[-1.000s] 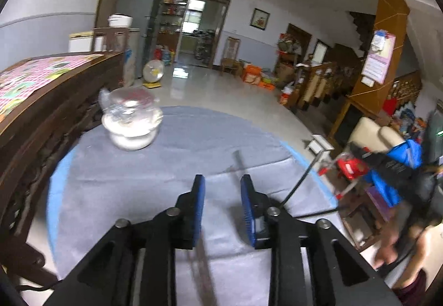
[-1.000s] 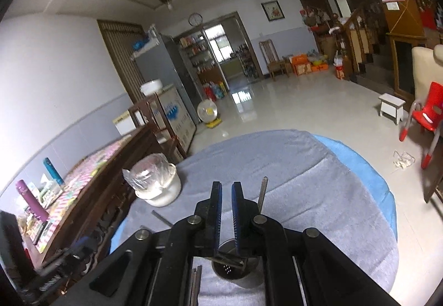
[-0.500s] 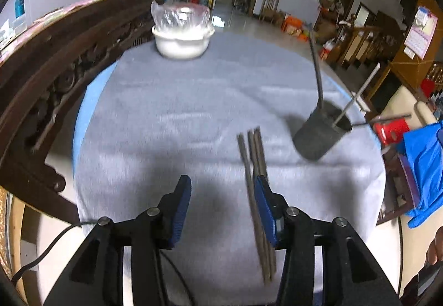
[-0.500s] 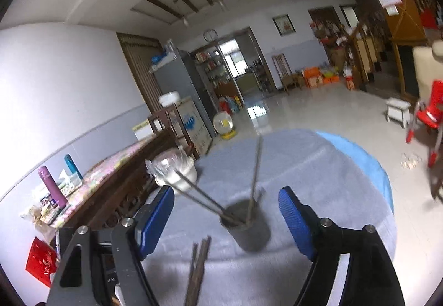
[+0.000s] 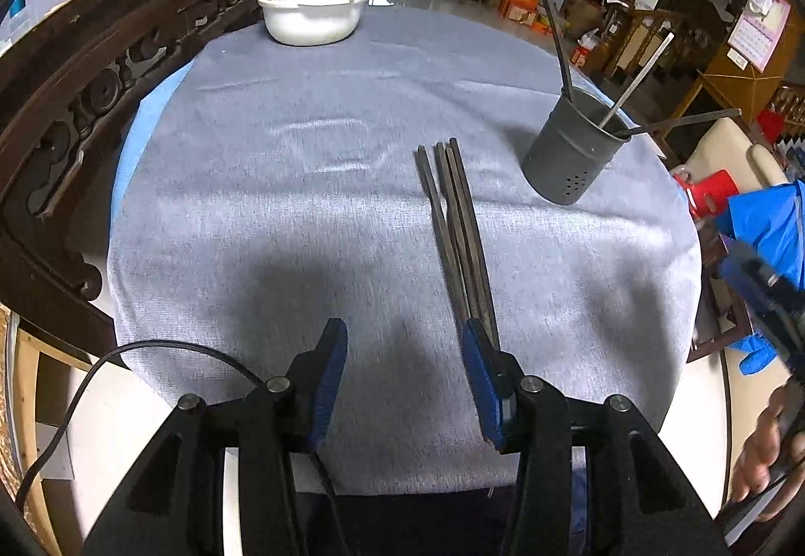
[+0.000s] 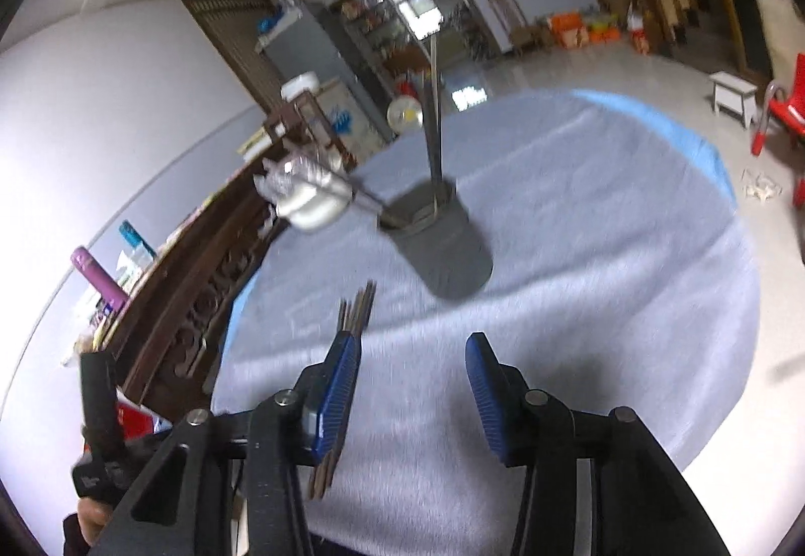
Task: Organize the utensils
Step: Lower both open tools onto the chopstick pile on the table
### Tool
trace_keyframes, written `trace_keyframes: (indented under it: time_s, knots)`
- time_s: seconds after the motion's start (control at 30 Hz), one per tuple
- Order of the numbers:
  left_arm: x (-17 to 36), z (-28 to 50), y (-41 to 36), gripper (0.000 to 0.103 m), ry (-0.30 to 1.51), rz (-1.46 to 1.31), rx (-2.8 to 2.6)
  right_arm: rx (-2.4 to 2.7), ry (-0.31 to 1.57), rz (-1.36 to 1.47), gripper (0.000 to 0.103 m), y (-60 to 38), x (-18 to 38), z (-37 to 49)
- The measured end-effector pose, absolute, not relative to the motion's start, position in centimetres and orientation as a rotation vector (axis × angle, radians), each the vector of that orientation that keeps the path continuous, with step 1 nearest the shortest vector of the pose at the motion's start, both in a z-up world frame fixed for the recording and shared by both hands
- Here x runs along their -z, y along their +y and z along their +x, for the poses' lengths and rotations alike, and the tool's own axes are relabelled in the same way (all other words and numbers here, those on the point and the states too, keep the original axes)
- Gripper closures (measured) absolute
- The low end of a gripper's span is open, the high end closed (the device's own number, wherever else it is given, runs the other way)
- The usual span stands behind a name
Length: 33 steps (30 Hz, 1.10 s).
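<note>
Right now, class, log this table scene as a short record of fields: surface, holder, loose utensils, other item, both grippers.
surface: round table under a grey cloth
holder: dark cup, upright, three sticks leaning in it
loose utensils: chopsticks lying bundled flat on the cloth, left of the cup
other item: white bowl with plastic wrap, far edge
left gripper: open, empty
right gripper: open, empty
</note>
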<state>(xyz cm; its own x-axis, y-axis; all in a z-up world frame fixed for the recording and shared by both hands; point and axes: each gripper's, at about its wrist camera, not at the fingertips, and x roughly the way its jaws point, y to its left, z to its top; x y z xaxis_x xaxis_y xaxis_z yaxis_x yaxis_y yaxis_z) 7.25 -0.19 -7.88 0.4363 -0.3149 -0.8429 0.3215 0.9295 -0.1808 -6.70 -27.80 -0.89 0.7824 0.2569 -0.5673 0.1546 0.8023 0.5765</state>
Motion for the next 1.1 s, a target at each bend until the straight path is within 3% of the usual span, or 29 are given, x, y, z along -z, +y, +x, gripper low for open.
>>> trace_keyframes:
  time_s: [0.63,1.1]
  knots:
    - [9.9,11.4,-0.4,0.055,1.107,-0.022,0.374,-0.116,0.822,0.698,0.053,-26.0,6.6,-3.1]
    - [11.2,14.3,0.4,0.055,1.123,-0.045,0.362,-0.198,0.797,0.766,0.053,-23.3,8.0,3.0]
